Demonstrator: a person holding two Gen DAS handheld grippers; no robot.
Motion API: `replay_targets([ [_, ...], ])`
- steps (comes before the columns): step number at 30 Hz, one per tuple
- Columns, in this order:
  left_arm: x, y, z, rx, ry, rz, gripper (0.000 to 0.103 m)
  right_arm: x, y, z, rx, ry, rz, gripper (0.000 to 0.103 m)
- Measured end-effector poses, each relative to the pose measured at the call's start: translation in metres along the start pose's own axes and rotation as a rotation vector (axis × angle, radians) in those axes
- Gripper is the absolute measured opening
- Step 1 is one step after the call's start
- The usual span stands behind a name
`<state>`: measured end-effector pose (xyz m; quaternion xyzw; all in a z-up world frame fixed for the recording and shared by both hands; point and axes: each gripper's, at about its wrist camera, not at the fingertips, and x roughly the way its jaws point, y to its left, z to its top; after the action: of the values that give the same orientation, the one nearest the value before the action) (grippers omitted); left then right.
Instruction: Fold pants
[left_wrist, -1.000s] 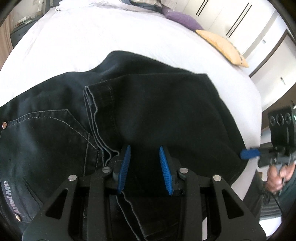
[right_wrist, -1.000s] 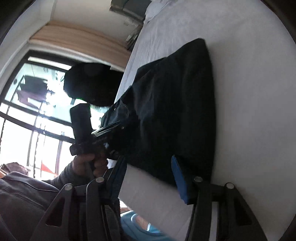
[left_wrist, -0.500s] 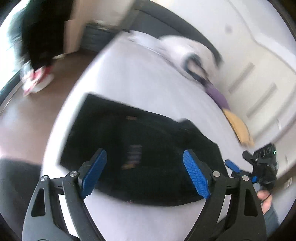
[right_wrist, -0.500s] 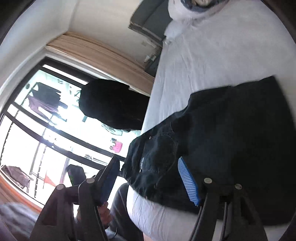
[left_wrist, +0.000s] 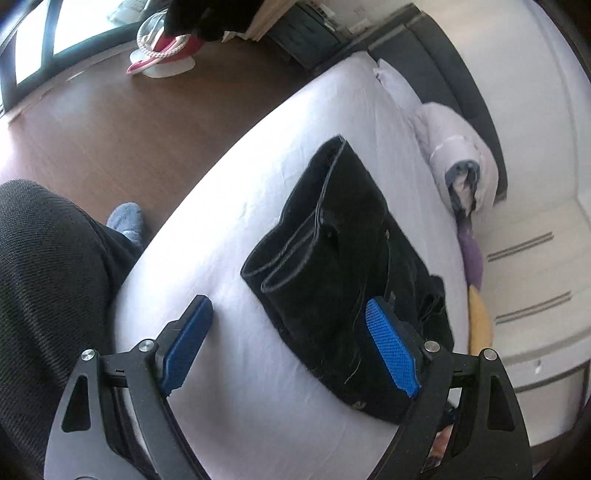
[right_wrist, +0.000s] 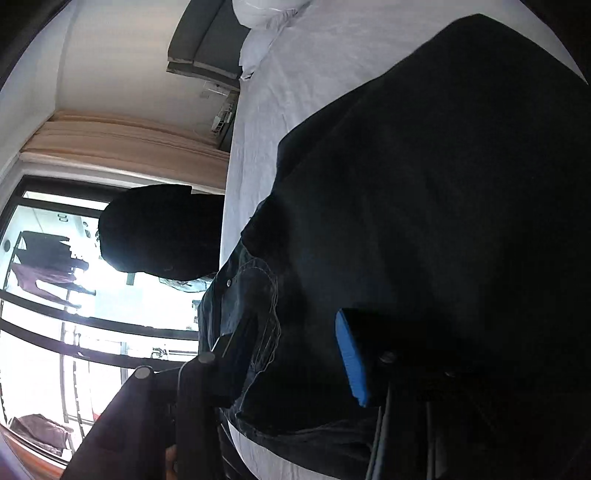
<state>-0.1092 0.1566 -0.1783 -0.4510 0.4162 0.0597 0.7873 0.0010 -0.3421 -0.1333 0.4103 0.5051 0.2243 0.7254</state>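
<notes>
The folded pants are laid lengthwise along the bed, hems toward the left tongs, which are held apart above the sheet, while the right tongs, just closing, are held astride the waist edge.

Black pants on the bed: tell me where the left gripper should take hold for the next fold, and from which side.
Probably grip the two stacked leg hems of the black pants, coming in from the bare bed sheet on that side. There the layered edges are exposed and face the open left gripper, so one pinch could catch both legs.
</notes>
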Motion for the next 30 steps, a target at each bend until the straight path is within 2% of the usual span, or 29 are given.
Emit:
replay_targets([
  [3,0.012,0.007,0.005,-0.032,-0.008,-0.035,0.083,0.003,0.002,0.001,-0.004,0.005,-0.009,0.05],
  [6,0.02,-0.003,0.01,-0.042,-0.005,-0.069,0.083,0.0,0.002,0.0,-0.001,0.003,-0.002,0.05],
  [9,0.027,-0.014,0.012,-0.051,0.011,-0.087,0.058,0.001,0.002,0.0,0.005,0.003,0.006,0.05],
  [11,0.032,-0.017,0.013,-0.074,0.013,-0.091,0.049,0.001,0.003,0.0,0.004,0.005,0.002,0.05],
  [12,0.033,-0.015,0.014,-0.094,0.017,-0.097,0.038,0.001,0.004,0.0,0.002,0.007,-0.003,0.05],
  [13,0.035,-0.01,0.016,-0.126,0.025,-0.111,0.035,0.002,0.005,0.0,0.0,0.008,-0.008,0.05],
  [15,0.035,-0.002,0.017,-0.17,0.031,-0.143,0.033,0.0,0.005,-0.001,-0.001,0.008,-0.012,0.05],
  [19,0.037,-0.005,0.018,-0.167,0.022,-0.147,0.026,0.003,0.01,-0.001,-0.006,0.013,-0.048,0.05],
  [25,0.018,-0.036,0.018,-0.04,-0.041,-0.115,0.024,0.008,0.022,-0.004,-0.062,0.031,-0.128,0.051],
  [30,0.017,-0.046,0.018,-0.003,-0.043,-0.098,0.023,0.008,0.022,-0.005,-0.072,0.026,-0.137,0.051],
])
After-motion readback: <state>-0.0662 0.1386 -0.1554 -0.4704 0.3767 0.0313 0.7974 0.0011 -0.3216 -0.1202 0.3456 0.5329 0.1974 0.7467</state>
